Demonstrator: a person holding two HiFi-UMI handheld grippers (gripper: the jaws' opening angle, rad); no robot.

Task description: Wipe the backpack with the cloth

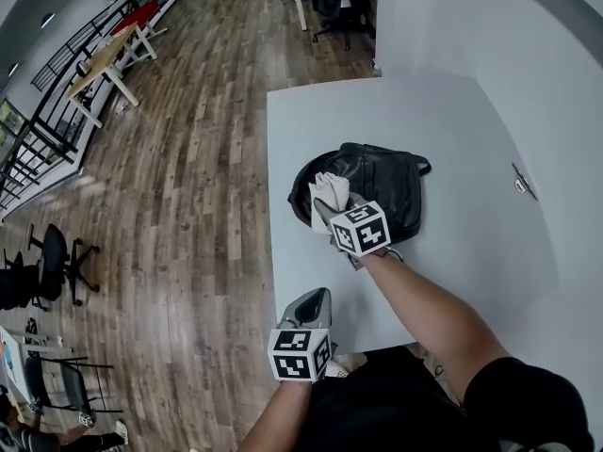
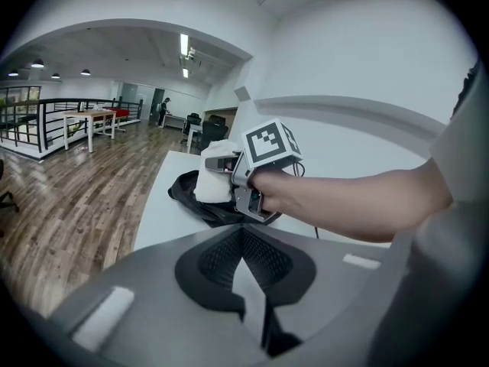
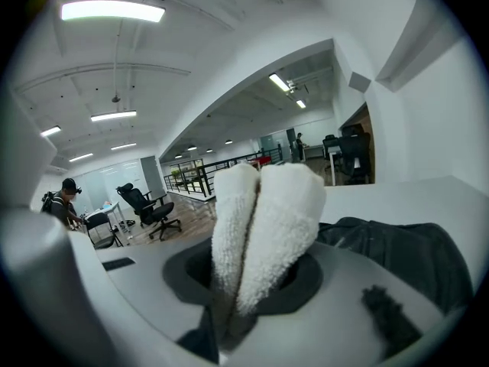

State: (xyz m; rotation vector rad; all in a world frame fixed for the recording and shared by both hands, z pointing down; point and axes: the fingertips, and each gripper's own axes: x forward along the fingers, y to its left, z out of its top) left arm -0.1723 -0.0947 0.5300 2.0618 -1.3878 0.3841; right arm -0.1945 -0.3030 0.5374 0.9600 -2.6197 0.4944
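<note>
Right gripper (image 1: 329,212) fingers clenched on cloth (image 1: 330,191) over backpack (image 1: 386,191), by table (image 1: 452,130) left edge. Left gripper (image 1: 316,299) fingers closed, empty, at near edge. Open table surface right of backpack.

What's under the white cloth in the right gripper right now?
The black backpack, lying on the pale grey table, sits below the folded white cloth clamped in the right gripper. Whether they touch is hidden.
</note>
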